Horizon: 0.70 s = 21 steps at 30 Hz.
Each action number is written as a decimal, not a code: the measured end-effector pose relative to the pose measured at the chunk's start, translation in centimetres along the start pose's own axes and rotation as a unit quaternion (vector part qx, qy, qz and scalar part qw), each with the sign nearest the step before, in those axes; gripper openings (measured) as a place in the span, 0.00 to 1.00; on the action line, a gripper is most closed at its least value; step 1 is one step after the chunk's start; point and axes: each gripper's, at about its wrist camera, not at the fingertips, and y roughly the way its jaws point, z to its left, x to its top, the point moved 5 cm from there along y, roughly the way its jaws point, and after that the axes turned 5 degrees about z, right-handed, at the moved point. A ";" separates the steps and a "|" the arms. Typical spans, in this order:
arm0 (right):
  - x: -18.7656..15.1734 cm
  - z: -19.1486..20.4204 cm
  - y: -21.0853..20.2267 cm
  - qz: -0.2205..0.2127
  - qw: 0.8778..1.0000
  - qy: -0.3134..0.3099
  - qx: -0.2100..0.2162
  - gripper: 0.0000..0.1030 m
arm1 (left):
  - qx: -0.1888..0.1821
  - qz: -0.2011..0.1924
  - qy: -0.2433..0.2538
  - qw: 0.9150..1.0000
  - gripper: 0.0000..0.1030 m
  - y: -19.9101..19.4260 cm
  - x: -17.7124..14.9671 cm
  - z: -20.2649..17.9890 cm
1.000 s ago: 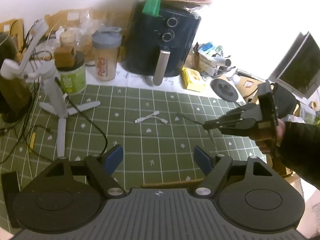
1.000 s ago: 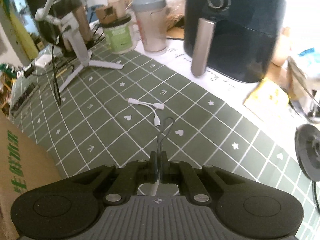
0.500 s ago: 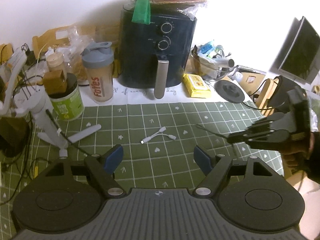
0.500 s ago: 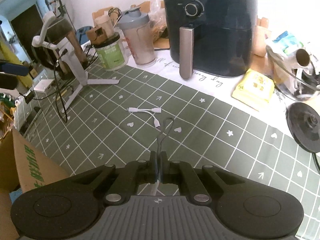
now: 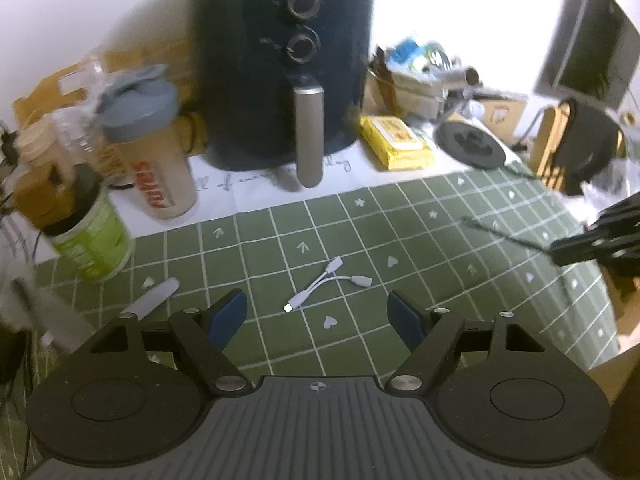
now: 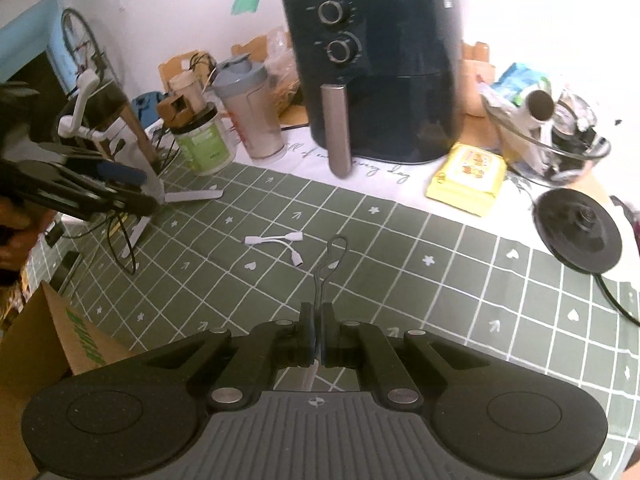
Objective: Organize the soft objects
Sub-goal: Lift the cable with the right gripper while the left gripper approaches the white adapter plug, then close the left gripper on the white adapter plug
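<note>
The left claw point(image 5: 318, 312) hangs with its jaws apart over the white adapter cable point(image 5: 326, 283), which lies loose on the green checked mat point(image 5: 440, 240) with bare squares all around. The right claw point(image 6: 318, 334) is clamped on a thin dark cord point(image 6: 326, 268), near the mat's front edge.

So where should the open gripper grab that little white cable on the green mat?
Probably at the joint of the white splitter cable, where its two short branches meet the single plug lead. It lies flat and thin on the green mat, so the left gripper would best come straight down from above, one finger either side of that junction, closing across the cable.
</note>
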 end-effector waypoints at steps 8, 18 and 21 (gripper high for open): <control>-1.7 -0.7 -1.7 -0.017 0.999 0.040 -0.012 0.05 | -0.005 0.025 0.043 0.999 0.74 5.9 1.0 0.4; -4.1 -1.0 -3.8 -0.032 0.995 0.085 -0.030 0.05 | -0.012 0.071 0.093 0.993 0.49 11.9 1.3 0.2; -4.9 -1.0 -4.2 -0.031 0.994 0.094 -0.035 0.05 | -0.016 0.079 0.112 0.990 0.35 13.1 1.3 -0.1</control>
